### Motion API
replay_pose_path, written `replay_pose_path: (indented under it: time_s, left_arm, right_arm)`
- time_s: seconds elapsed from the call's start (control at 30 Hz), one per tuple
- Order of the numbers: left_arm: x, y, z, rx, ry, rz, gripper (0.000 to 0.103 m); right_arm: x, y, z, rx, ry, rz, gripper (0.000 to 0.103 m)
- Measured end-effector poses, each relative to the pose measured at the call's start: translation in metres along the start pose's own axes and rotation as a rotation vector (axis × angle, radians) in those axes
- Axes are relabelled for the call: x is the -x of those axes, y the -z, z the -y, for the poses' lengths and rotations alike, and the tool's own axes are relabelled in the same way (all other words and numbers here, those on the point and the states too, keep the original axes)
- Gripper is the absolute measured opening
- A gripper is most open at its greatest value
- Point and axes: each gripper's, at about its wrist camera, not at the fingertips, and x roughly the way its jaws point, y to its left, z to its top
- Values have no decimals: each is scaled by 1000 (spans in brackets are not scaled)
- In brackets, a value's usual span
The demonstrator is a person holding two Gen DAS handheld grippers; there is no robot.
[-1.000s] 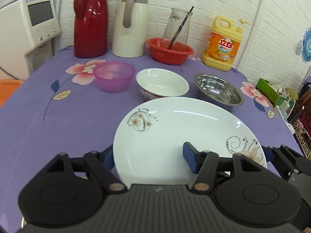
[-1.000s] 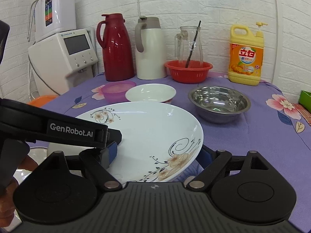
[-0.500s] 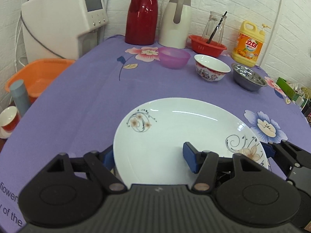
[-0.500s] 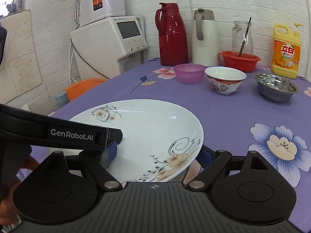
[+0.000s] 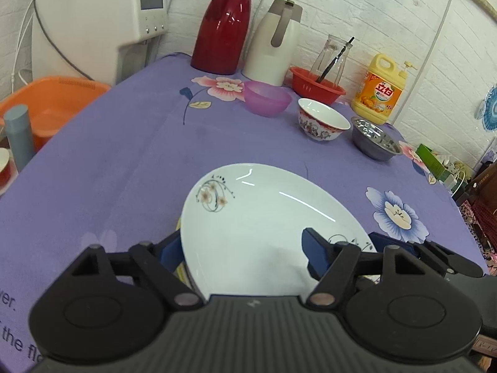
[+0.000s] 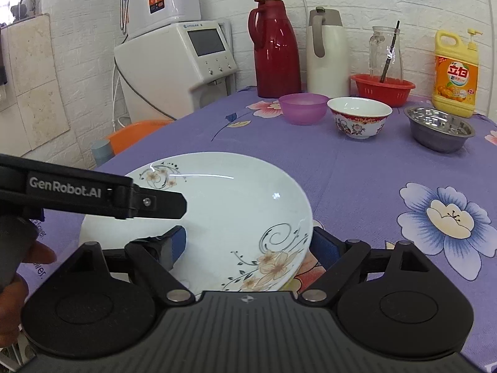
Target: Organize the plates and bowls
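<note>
Left wrist view: the left gripper [image 5: 245, 248] is opening its jaws around the white plate [image 5: 257, 233], low over the tabletop [image 5: 124, 161]. The right gripper [image 6: 248, 245] appears clamped on the opposite rim [image 6: 306, 233]; with one side freed, the plate could tilt and clatter down.

We see the left gripper [image 5: 242, 248] as matte black plastic: a ribbed body, 2 round hubs and 2 silver pivot screws, with blue pads [image 5: 313, 256]. At 9 o'clock in the right view, it reads "GenRobot.AI" in white.
</note>
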Motion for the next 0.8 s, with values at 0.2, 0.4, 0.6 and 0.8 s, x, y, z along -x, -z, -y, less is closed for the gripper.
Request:
replay_pose_path:
  time_s: [0.2, 0.4, 0.6, 0.8]
  left_arm:
    - [2, -2, -5, -13, -13, 12, 72]
    - [1, -11, 15, -70, -41, 42, 72]
    - [-14, -17, 42, -109, -6, 26, 72]
    - [-25, -17, 69, -141, 21, 7, 73]
  right_arm:
    - [-1, 3, 10, -46, 7, -3, 103]
    - [5, 6, 28, -116, 15, 19, 103]
    - [17, 7, 48, -161, 52, 41, 103]
    - [29, 14, 74, -218, 92, 48, 103]
